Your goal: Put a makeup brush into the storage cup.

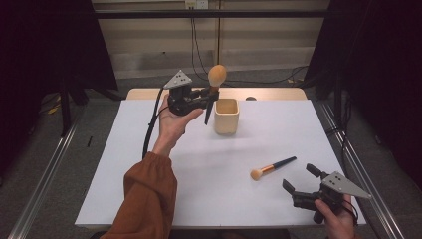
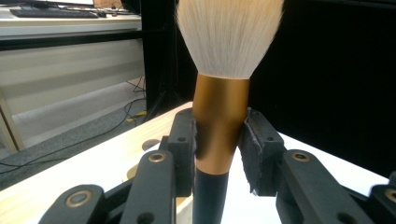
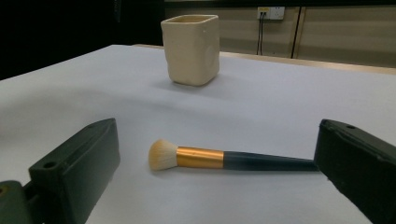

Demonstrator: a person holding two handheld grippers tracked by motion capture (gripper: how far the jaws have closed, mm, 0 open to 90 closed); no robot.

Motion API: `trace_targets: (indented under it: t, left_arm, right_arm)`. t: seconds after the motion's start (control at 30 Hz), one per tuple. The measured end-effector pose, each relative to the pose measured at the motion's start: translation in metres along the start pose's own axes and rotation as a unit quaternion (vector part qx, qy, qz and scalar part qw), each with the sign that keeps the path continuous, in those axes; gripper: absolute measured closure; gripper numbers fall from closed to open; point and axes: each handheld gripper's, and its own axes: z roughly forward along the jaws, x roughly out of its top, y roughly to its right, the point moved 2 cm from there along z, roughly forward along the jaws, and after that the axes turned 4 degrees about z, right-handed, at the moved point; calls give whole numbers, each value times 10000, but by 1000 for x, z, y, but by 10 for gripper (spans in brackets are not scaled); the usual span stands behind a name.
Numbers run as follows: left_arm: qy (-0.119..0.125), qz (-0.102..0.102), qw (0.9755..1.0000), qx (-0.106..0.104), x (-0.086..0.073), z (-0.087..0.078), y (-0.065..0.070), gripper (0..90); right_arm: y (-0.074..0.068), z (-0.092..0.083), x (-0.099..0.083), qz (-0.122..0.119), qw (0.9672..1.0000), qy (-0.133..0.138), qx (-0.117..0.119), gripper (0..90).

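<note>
We see the white table (image 1: 149, 164) as the biggest item; its wooden edge shows at the far side. Near the far middle stands the cream cup (image 1: 226, 116), squarish, upright, mouth up. From the high view its inside looks bare as far as we can see; the bottom is partly hidden by the near wall. From the right gripper view we only get its outer wall and rim.

Left gripper (image 1: 208, 93) is held up in the air just left of the cup, above table level. Its jaws are clamped on the big brush (image 1: 217, 75): in the left gripper view the pads press both sides of the copper ferrule, pale bristles up, dark handle pointing down. The brush is upright, beside the cup's left rim, not inside it.

Right gripper (image 1: 302, 180) sits low at the near right corner, jaws spread wide, nothing between the pads.

Small brush (image 1: 272, 167) lies flat on the table between the cup and the right gripper, just ahead of its jaws, bristles toward the left, dark handle toward the right. It sits well apart from the cup.
</note>
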Motion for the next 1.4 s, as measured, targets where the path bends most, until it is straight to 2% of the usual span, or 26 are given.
trace_targets:
  t: [0.07, 0.13, 0.33, 0.67, 1.03, 1.13, 1.2, 1.3, 1.4]
  left_arm:
    - [-27, 123, 9999, 42, 3, 4, -1, 677]
    - [42, 52, 10000, 11, 7, 8, -3, 677]
    - [204, 25, 9998, 16, 17, 20, -10, 677]
    - [431, 64, 9990, 53, 18, 42, -13, 677]
    - [411, 10, 9991, 86, 9, 57, -23, 677]
    - [404, 41, 9991, 81, 6, 60, -22, 677]
    - [335, 166, 9992, 106, 5, 63, -20, 677]
    - [310, 108, 9994, 76, 1, 66, -20, 677]
    - [278, 177, 9994, 80, -2, 69, -20, 677]
  right_arm:
    - [0, 0, 0, -2, 10000, -3, 0, 1]
    - [0, 0, 0, 12, 10000, -7, 6, 1]
    - [1, 1, -1, 61, 10000, -3, 19, 0]
    - [0, 0, -1, 48, 10000, 0, 43, 1]
    - [0, 1, -1, 42, 10000, -28, 47, 1]
    - [0, 1, -2, 4, 10000, -53, 72, 1]
    - [-1, 1, -2, 15, 10000, -41, 70, 1]
    - [-1, 0, -2, 17, 10000, -47, 74, 1]
    - [-1, 0, -1, 5, 10000, -35, 76, 1]
